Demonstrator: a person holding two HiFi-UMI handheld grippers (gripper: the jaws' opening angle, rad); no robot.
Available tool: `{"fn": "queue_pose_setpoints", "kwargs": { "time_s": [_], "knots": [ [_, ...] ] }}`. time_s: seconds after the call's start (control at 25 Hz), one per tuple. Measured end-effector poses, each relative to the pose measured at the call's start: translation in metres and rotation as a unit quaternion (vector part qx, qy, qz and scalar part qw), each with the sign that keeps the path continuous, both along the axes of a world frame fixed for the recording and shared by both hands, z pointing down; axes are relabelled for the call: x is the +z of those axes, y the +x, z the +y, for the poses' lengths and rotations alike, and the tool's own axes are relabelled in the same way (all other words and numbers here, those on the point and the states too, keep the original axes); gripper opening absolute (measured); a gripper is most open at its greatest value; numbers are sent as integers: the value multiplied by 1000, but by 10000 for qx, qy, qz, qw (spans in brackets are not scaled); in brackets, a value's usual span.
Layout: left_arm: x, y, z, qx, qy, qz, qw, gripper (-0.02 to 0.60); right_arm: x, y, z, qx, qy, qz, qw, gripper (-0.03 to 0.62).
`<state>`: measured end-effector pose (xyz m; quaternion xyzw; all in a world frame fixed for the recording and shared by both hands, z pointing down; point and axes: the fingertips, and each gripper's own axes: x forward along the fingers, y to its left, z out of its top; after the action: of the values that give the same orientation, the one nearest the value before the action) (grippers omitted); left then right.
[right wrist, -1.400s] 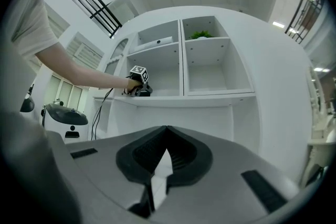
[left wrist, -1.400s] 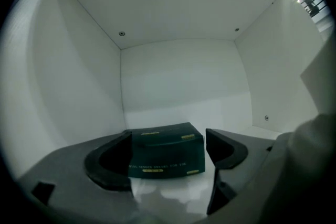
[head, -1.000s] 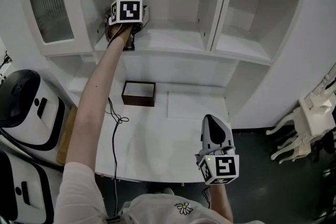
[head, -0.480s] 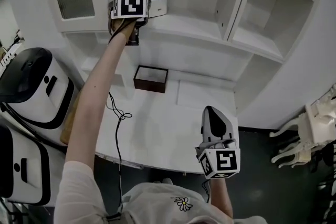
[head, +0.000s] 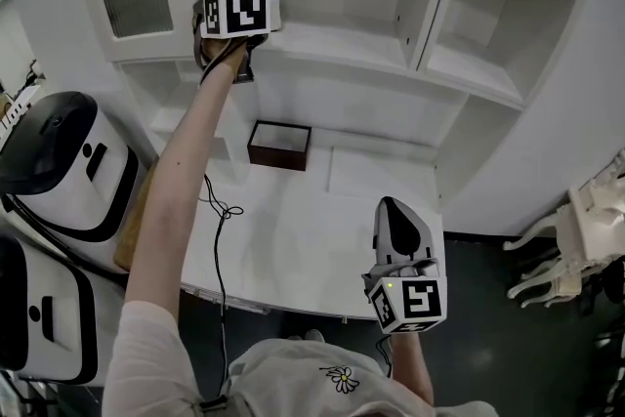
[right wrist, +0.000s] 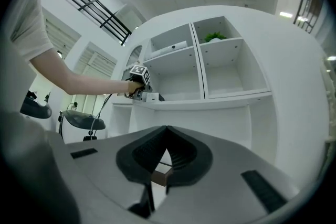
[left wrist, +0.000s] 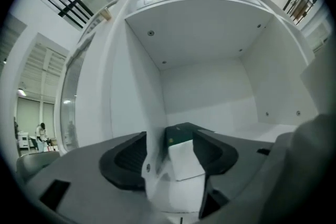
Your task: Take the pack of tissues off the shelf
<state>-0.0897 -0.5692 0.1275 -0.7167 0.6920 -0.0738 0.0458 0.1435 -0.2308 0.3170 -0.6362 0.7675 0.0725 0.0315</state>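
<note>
The left gripper (left wrist: 172, 139), its jaws having just been closing, seems to pinch the pack of tissues (left wrist: 186, 162), which sits on the shelf (head: 332, 49). Lifting it out remains. The right gripper (right wrist: 167, 131), jaws pressed together, hangs over the bench (head: 293, 239).

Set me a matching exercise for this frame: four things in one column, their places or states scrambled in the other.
1. pack of tissues
2. right gripper
3. brown box
4. black cable

A. jaws shut, nothing held
B. between the jaws of the left gripper, at the shelf
C. looped across the left part of the counter
D. on the counter, below the shelf

Pairs: 1-B, 2-A, 3-D, 4-C.

The left gripper's jaws have just been closing, with the pack between them.
</note>
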Motion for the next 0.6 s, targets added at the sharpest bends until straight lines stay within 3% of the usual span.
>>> {"fn": "queue_pose_setpoints", "kwargs": {
  "time_s": [0.08, 0.32, 0.6],
  "knots": [
    [-1, 7, 3, 220, 33, 110, 9997, 316, 0, -3, 0, -38, 24, -14, 10000, 3],
    [1, 38, -1, 686, -162, 468, 9964, 401, -1, -4, -2, -96, 54, -45, 9999, 3],
    [23, 32, -20, 622, -647, 701, 9935, 426, 2, 5, -8, -95, 32, -162, 9998, 3]
  ]
}}
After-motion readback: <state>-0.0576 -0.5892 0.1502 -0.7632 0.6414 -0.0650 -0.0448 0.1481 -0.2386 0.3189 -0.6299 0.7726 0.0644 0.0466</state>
